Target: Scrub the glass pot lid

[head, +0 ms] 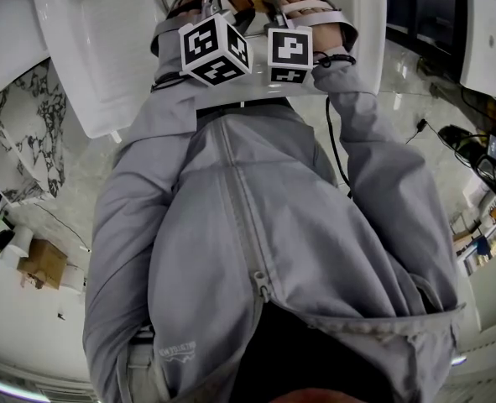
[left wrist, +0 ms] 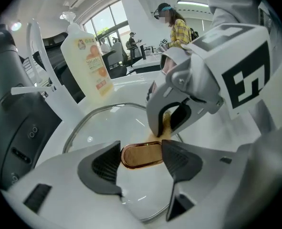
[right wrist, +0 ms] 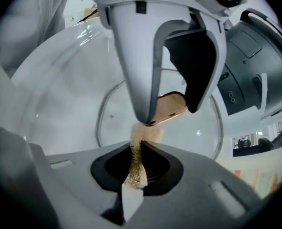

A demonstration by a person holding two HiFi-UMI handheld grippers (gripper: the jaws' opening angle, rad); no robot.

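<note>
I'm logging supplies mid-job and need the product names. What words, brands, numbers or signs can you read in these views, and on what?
No text can be read in any view.
Bottle: the label has orange print, too blurred to read.
Jacket: there is a small logo line at the hem, too small to read.
Marker cubes: black-and-white square patterns only, no words or numbers.

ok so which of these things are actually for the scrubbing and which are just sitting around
In use: glass pot lid, held by the left hand-held gripper; scouring pad in the right hand-held gripper.
Lying about: soap bottle, dark appliance.
</note>
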